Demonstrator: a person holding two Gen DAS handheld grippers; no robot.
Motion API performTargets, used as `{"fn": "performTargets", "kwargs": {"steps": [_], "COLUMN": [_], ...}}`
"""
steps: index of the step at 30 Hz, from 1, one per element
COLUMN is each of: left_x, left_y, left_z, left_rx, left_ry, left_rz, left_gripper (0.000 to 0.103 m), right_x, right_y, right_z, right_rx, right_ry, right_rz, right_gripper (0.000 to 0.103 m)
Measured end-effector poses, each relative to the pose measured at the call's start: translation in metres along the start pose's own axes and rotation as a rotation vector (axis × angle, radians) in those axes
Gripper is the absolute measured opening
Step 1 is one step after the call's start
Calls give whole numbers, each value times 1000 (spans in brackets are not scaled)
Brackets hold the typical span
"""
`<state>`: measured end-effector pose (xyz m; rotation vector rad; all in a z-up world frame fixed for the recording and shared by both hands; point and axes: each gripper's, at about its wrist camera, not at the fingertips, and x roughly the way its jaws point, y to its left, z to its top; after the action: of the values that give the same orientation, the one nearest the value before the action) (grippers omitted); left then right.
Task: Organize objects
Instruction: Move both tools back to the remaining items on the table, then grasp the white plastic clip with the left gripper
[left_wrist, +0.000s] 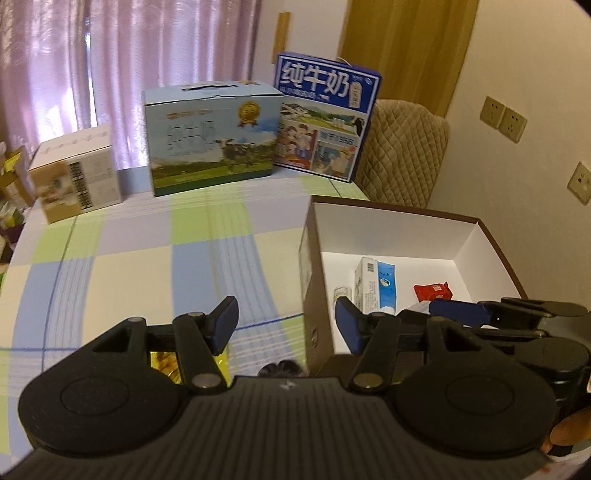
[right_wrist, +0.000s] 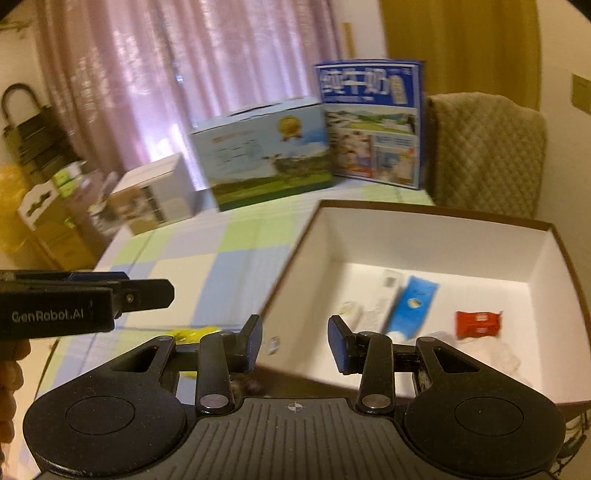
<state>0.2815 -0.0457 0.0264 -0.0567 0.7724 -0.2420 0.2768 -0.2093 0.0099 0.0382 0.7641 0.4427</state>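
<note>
Holding my left hand-held gripper (left_wrist: 286, 325) above the checked tablecloth (left_wrist: 147, 243) on the table, I am keeping its blue-padded fingers spread wide with nothing between them; they are straddling the left wall of the open white-lined box (left_wrist: 388, 229). My right hand-held gripper (right_wrist: 295, 339) is hanging over the near-left corner of the same box (right_wrist: 424, 236), its fingers likewise parted and carrying nothing.

Inside the box, a blue-and-white milk carton (left_wrist: 376, 286) is lying flat on the floor, its long axis running from the near side toward the far wall, leaning slightly right in the right wrist view (right_wrist: 410, 306). I cannot tell which end is its top. A small white bottle (left_wrist: 341, 293) is lying just left of it, and a red snack packet (left_wrist: 433, 291) is sitting well to the right, its long side running left to right (right_wrist: 478, 324).

A yellow wrapper (right_wrist: 194, 334) is lying on the cloth outside the box, near my left hand-held gripper.

At the far end of the table, three cartons are standing in a row: a white one (left_wrist: 77, 177), a light blue milk case with a cow (left_wrist: 212, 136), and a dark blue milk case (left_wrist: 325, 118). A quilted chair back (left_wrist: 402, 155) is showing behind the box.
</note>
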Motion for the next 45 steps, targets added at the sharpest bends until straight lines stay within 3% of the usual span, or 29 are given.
{"fn": "performTargets", "kwargs": {"steps": [7,17,30,45], "left_x": [-34,-53,-21,32], "left_y": [35,89,111,99], "left_z": [-30,-74,-142,-167], "left_rx": [-43,-129,-215,-113], "left_ry": [-9,12,148,195], "left_rz": [47,151,169,209], "left_gripper": [62,68,72,86], "right_x": [1,26,65,105], "right_y": [29,51,59,63], "right_z": [-22,-49,-75,-89], "right_rx": [-18,-45,-104,-118], "right_ry": [19,88,188,295], "right_rz": [141,207,189,164], "right_gripper": [38,47,48,48]}}
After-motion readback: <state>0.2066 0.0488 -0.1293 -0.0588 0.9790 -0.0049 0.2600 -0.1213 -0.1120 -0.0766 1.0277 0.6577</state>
